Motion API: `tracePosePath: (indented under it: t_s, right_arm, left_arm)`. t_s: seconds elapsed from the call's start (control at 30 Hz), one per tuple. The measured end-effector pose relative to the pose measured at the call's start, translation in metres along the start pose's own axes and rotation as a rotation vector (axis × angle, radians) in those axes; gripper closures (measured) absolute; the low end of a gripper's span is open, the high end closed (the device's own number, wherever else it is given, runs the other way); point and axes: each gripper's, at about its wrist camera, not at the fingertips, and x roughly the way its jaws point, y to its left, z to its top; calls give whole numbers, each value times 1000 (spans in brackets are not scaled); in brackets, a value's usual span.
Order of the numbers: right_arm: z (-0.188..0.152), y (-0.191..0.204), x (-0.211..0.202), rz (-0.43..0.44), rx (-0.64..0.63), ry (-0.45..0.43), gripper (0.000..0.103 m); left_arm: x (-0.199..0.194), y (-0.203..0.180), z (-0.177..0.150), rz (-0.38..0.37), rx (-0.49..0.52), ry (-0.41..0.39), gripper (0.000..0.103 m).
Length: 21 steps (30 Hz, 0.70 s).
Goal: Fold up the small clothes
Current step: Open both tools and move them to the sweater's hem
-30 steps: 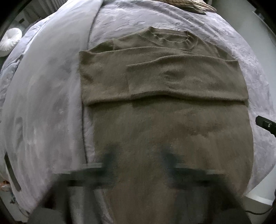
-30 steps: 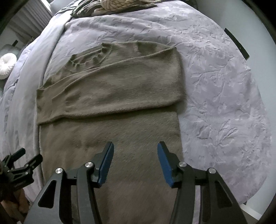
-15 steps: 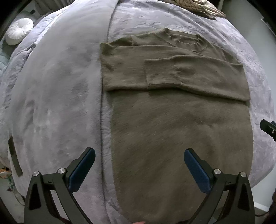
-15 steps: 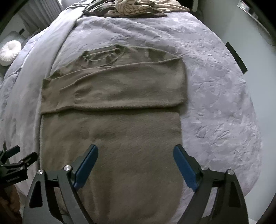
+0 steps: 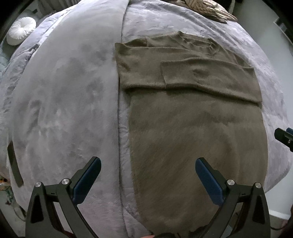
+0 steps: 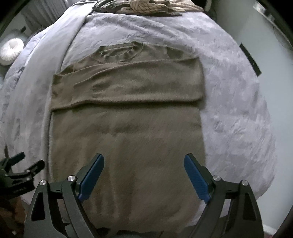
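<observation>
An olive-brown knit sweater (image 5: 197, 131) lies flat on a grey bed cover, collar far, hem near, both sleeves folded across the chest. It also shows in the right wrist view (image 6: 128, 139). My left gripper (image 5: 146, 174) is open and empty, above the sweater's near left edge. My right gripper (image 6: 144, 172) is open and empty, above the sweater's lower part near its right side. Each gripper shows at the edge of the other's view: the right one (image 5: 283, 137), the left one (image 6: 20, 170).
The grey bed cover (image 5: 64, 102) has a smooth plush strip along the left. A pile of beige knit clothes (image 6: 152, 6) lies at the far end. A round white cushion (image 5: 21, 30) sits off the bed at far left. A pale wall is on the right.
Both grippers have opened wide from a narrower gap. The left gripper has shifted left, so the sweater now sits further right in its view. The sweater has not moved.
</observation>
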Motion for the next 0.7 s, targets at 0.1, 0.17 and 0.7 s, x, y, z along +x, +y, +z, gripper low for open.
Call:
tracePosePath:
  t_s: [0.1, 0.17, 0.7]
  right_arm:
    - [-9, -4, 1, 59, 53, 26, 12]
    - [-14, -9, 3, 98, 82, 44, 12]
    - [-70, -96, 35, 420, 179, 179, 12]
  left_arm:
    - [2, 3, -7, 3, 24, 3, 0]
    - [1, 6, -13, 10, 29, 5, 0]
    - [25, 20, -79, -53, -125, 81, 0]
